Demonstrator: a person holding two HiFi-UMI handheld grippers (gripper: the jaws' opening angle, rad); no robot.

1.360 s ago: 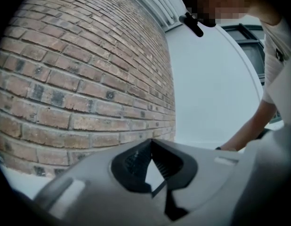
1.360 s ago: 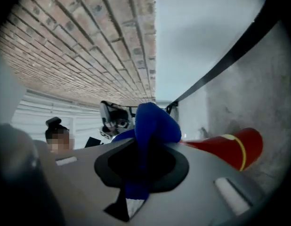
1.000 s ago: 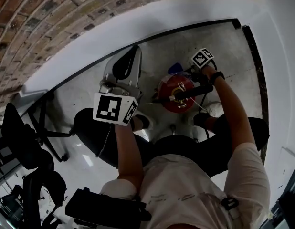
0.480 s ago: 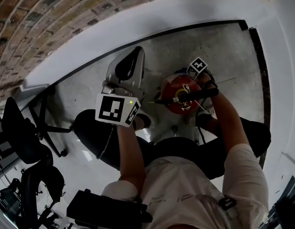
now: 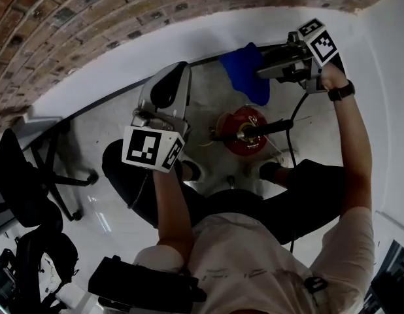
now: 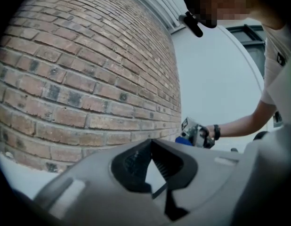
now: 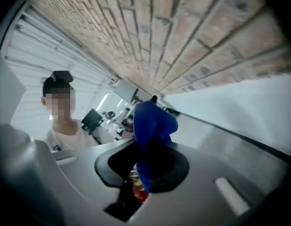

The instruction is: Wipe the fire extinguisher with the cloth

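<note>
Your right claw (image 5: 262,68) is pinching the blue cloth (image 5: 245,72). Its jaws are pressing together on a fold, with nothing else between them. In the right gripper view the cloth (image 7: 153,126) is bunching up out of the claw (image 7: 148,150) and spilling down in front of it. You are holding that arm stretched out toward the white lower wall (image 5: 110,64), so the cloth is hanging on the wall side of the fire extinguisher (image 5: 232,124). From above, its lower edge is showing just beside the red body. Whether the two are touching cannot be told.

Your left claw (image 5: 177,70) is carrying nothing. In the left gripper view its jaws (image 6: 151,143) are meeting at the tips, with a hollow behind them through which pale wall is showing. It is pointing at the brick wall (image 6: 89,79), to the left of the extinguisher and apart from it. The same view is catching your right claw (image 6: 195,134) off to the side, with a scrap of blue cloth (image 6: 183,140) under it.

The extinguisher is standing upright on the grey floor (image 5: 306,103) close in front of you, between your two shoes (image 5: 189,169). Its black handle (image 5: 267,128) is lying across the top. An office chair (image 5: 32,195) is standing well off to your left.
</note>
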